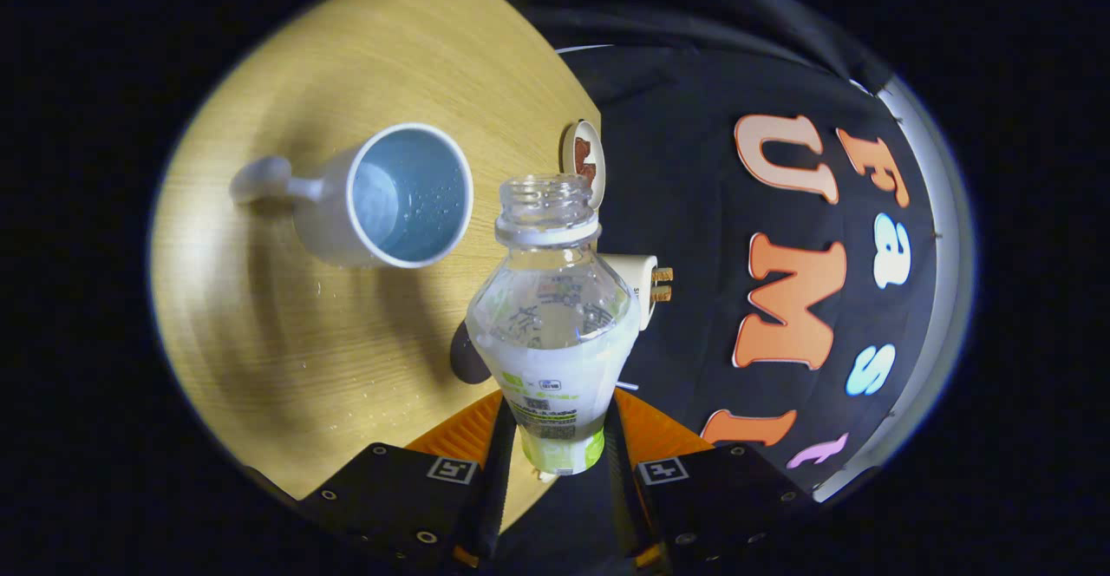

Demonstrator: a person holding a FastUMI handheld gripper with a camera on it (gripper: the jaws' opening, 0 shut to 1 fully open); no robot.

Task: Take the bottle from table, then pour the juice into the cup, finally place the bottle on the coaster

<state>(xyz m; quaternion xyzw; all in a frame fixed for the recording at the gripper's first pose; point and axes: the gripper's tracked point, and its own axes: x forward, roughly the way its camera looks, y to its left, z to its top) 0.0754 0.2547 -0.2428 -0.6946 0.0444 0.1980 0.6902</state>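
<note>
Clamped between the claw (559,437) fingers, the clear plastic bottle with a white-and-green label (555,333) points its open neck straight ahead — the white mug with a pale blue inside (395,199) sits on the wooden bench (286,333) just left of that axis — mouth facing the bottle.

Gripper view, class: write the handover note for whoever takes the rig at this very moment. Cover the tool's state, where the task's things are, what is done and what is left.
Tool: shut on the bottle, both fingers pressing its labelled lower part.
Bottle: uncapped, lifted and held between the fingers, a little liquid visible inside.
Cup: on the wooden table, beyond the fingers, beside the bottle's mouth; inside wet, liquid level hard to judge. Droplets on the table near it.
Coaster: at the table's edge, just behind the bottle's mouth.
Done: bottle taken; pouring looks done or nearly so.
Left: finish any pouring, set the bottle on the coaster.
</note>
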